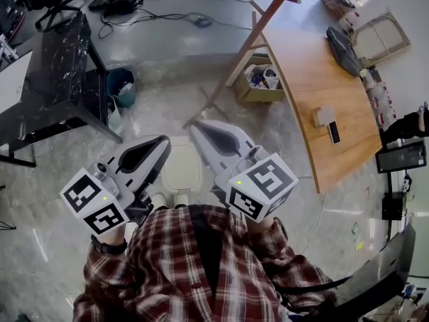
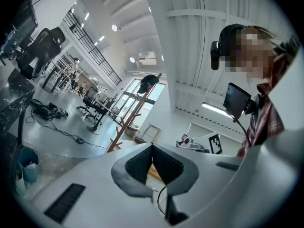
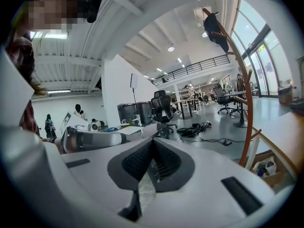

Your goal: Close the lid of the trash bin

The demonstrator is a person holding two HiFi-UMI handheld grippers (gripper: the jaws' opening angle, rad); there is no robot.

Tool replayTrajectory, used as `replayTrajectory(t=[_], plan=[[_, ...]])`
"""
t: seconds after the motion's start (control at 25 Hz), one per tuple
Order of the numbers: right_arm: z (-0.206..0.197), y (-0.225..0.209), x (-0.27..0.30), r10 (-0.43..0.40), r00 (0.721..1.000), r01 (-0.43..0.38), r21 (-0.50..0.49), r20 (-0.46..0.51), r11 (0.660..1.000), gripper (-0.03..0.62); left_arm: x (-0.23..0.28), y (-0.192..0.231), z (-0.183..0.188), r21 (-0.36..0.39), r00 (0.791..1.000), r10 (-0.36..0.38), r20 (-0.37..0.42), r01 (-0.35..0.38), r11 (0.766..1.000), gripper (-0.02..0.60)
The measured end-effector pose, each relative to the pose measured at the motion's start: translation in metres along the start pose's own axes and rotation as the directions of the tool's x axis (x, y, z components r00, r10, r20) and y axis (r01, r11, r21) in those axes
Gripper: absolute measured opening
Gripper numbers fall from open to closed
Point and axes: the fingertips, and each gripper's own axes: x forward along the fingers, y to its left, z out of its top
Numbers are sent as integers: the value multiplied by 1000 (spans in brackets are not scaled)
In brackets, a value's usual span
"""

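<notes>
- A wide open-plan room with a pale polished floor [image 1: 60, 180]. A curved wooden worktop [image 1: 315, 79] is at the right with a phone [image 1: 333, 133] lying on it, and a black worktop [image 1: 60, 66] is at the left.
- A slanted wooden coat stand [image 1: 258, 29] rises between them. A cardboard box [image 1: 258, 79] sits at its foot, and loose cables [image 1: 147, 15] trail across the far floor.
- The trash bin [image 1: 182, 168] is white and stands on the floor just ahead of the person's shoes [image 1: 161, 200]. In the head view it shows in the gap between the two tools and well below them.
- Its lid [image 1: 182, 163] shows from above as a smooth pale top. Whether it is fully down cannot be told from here.
- The left tongs [image 1: 164, 139] are held close to the chest over the plaid shirt [image 1: 201, 274]. Their nose points forward and inward, and their marker cube [image 1: 94, 200] sits above the wrist.
- In the left gripper view the left tongs [image 2: 152, 146] tilt up toward the ceiling. The ribbed pads are clenched tip to tip with nothing between them.
- The right tongs [image 1: 194, 127] mirror that pose, angled inward so the two noses lie near each other but apart.
- In the right gripper view the right tongs [image 3: 152, 141] also tilt upward. They are pressed together and empty, with the other tool visible at the left edge.
- Neither tool touches the bin.
</notes>
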Motion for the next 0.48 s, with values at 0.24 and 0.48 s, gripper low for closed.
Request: replayTrajectory(t=[0.24, 0.48], plan=[[-4, 0, 1, -15, 1000, 15, 11, -3, 1000, 12, -1, 0, -6, -14, 1000, -13, -16, 13, 1000, 11], [-8, -4, 5, -18, 1000, 18, 23, -8, 1000, 12, -5, 8, -9, -27, 1000, 4, -20, -4, 1000, 12]])
